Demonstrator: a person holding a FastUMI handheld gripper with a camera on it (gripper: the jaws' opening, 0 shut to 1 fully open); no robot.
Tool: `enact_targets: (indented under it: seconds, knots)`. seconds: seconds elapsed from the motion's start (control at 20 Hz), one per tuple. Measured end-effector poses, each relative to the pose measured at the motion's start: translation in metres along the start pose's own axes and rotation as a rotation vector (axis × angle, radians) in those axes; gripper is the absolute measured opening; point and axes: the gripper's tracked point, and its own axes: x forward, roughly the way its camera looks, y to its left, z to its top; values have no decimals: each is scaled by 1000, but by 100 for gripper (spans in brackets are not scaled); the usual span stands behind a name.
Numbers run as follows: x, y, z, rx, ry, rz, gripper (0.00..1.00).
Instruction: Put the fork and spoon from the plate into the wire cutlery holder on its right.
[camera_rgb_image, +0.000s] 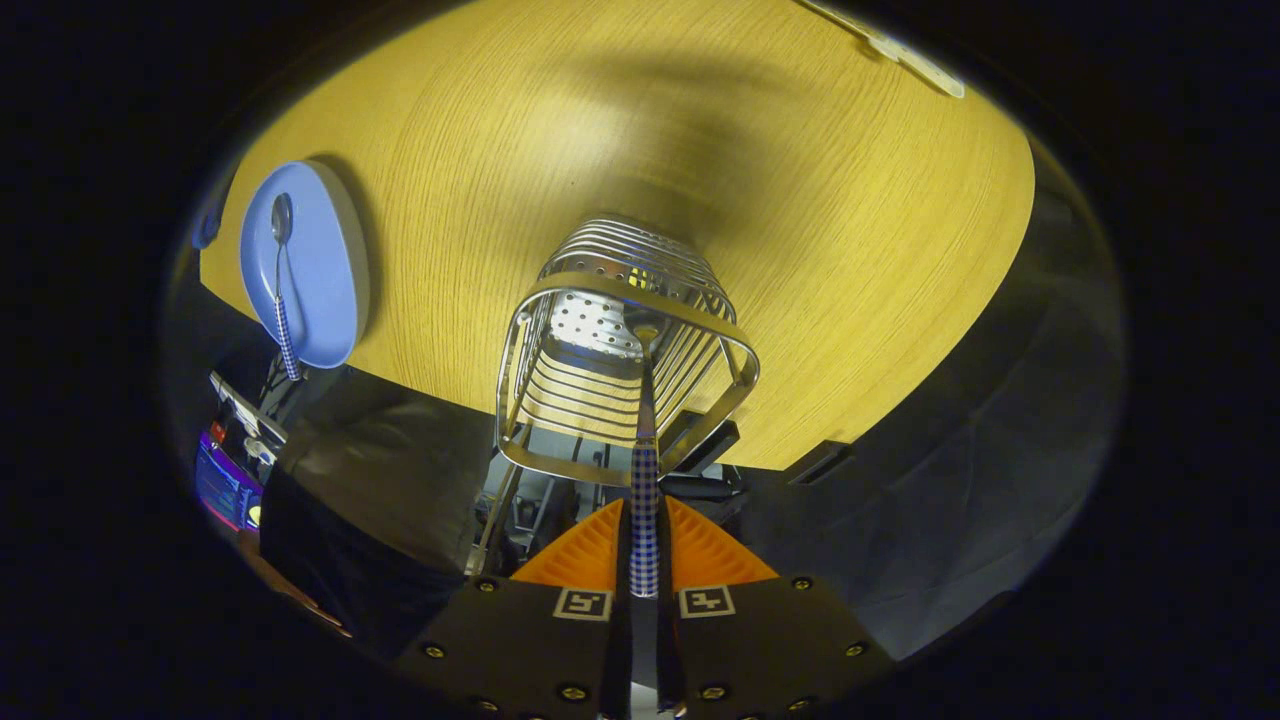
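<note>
Clearly the job sits about halfway. Largest is the wooden table (800, 250), stretching beyond the fingers. On it, straight ahead at twelve o'clock from the gripper (641, 560), stands the wire cutlery holder (625, 360). At ten o'clock, well apart from the holder, lies the blue plate (320, 270), with the spoon (281, 270) on it, untouched. Smallest, the fork (644, 500): both fingers pinch its checked handle, and its far end hangs inside the holder's open top. Judging by this, the fork only needs releasing; the spoon remains to be fetched.
</note>
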Motion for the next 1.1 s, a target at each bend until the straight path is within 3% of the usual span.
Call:
enact_targets:
  seconds: [0.45,0.6,1.1]
  knots:
    - [-14,8,-4,39,-85,33,11]
    - [-16,11,-3,62,-118,58,23]
    - [-42,19,-20,138,-309,2,26]
